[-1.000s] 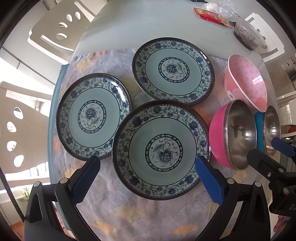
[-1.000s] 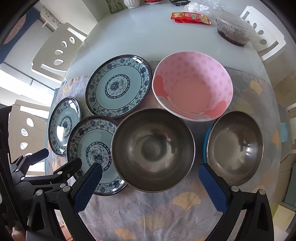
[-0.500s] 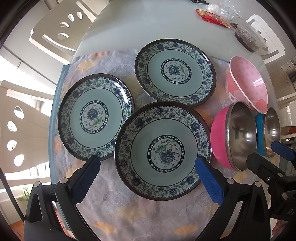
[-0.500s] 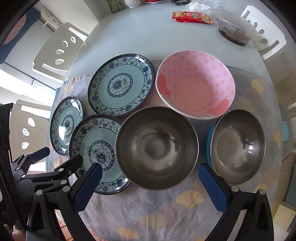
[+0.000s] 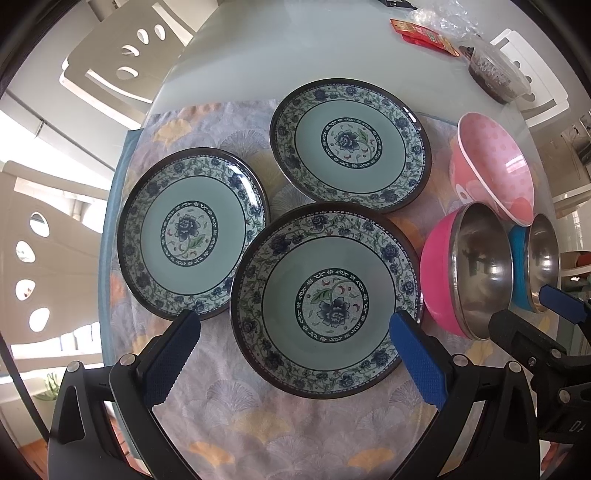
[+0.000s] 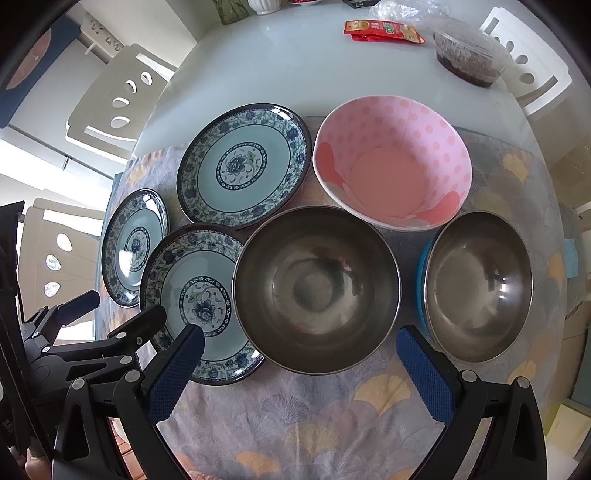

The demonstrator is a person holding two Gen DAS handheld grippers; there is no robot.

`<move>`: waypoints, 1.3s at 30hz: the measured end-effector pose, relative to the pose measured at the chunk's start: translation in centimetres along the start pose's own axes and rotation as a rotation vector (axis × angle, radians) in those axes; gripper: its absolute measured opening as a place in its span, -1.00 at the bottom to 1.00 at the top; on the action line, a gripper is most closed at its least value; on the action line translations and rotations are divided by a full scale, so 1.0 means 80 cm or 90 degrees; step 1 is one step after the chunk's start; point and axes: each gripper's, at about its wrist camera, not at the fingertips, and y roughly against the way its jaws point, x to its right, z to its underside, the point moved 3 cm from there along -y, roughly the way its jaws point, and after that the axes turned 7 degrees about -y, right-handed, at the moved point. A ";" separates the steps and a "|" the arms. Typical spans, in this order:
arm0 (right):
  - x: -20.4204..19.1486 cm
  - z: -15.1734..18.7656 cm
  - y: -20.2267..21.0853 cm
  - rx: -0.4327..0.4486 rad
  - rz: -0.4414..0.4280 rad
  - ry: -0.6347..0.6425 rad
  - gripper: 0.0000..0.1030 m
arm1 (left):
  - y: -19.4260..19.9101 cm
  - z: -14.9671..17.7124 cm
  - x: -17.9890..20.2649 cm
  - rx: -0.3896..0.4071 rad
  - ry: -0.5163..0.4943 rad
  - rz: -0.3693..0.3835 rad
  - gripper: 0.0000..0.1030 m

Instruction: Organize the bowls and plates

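You are holding your left gripper (image 5: 293,356) spread wide and empty, its blue pads hanging just over the near rim of the nearest floral plate (image 5: 327,299), not touching it that I can see. You are holding your right gripper (image 6: 300,369) spread wide and empty too, its 2 pads flanking the near edge of the pink-sided steel bowl (image 6: 317,290) from above.

All the dishes are sitting on a fan-patterned cloth (image 5: 255,417) that is covering the near part of the pale glass surface (image 5: 295,48). The nearest floral plate is lying flat, with the pink-sided steel bowl just to its right, standing upright and empty. Beyond that bowl, further to the right, the blue-sided steel bowl (image 6: 478,286) is standing upright, close beside it but apart.

To the left of the nearest plate, a 2nd floral plate (image 5: 192,242) is lying flat, its rim meeting or slightly tucking under the nearest plate's rim; I cannot tell which. Behind both, a 3rd floral plate (image 5: 351,146) is lying at the far edge of the cloth, its near rim right up against the nearest plate. The pink polka-dot bowl (image 6: 392,168) is standing upright just to the right of that 3rd plate and directly behind the 2 steel bowls.

Far across the bare surface, a red snack packet (image 6: 382,31) is lying beside a clear lidded container (image 6: 469,57) of dark food.
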 end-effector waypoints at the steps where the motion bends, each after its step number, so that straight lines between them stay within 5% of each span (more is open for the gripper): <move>1: 0.000 0.000 0.000 0.001 -0.001 -0.001 1.00 | 0.000 0.000 0.000 0.000 0.000 0.000 0.98; 39: -0.005 0.012 -0.006 -0.016 -0.006 -0.005 1.00 | -0.008 0.008 -0.011 -0.021 0.015 -0.001 0.98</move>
